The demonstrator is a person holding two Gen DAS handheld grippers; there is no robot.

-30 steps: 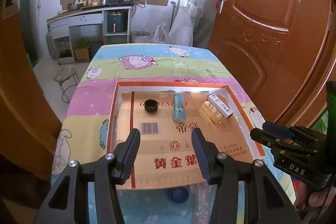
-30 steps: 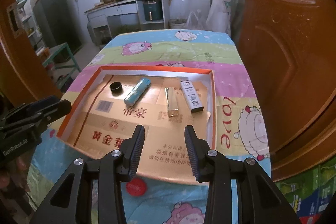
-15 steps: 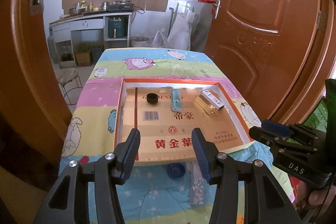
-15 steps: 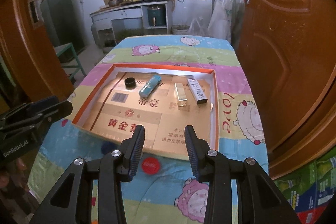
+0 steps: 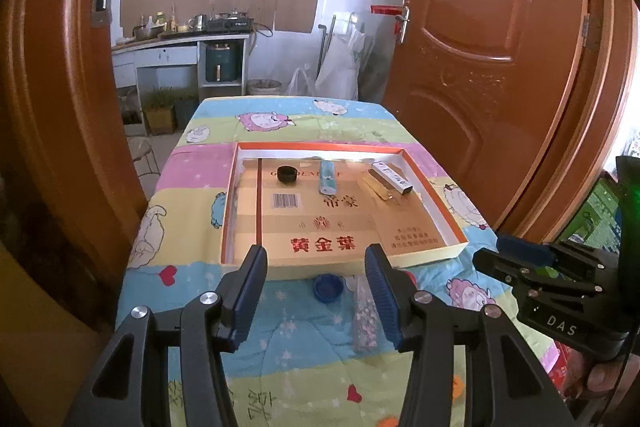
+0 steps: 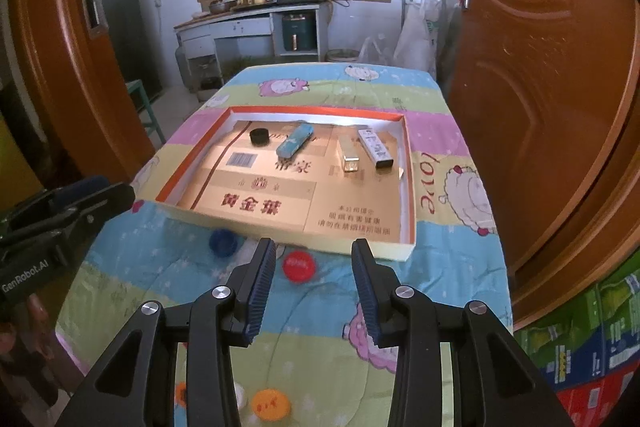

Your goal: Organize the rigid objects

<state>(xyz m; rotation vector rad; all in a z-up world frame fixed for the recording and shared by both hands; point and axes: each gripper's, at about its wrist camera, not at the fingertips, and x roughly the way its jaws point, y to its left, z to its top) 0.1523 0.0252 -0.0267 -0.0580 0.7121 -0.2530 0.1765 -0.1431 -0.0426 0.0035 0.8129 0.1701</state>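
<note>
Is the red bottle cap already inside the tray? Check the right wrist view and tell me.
No, the red bottle cap lies on the blanket just outside the tray's near wall.

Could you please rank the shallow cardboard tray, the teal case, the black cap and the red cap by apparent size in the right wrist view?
1. Shallow orange-rimmed cardboard tray, by far the largest.
2. Teal oblong case.
3. Red round bottle cap and black round cap: the red one looks larger, but it lies nearer the camera, so their order is unsure.
</note>
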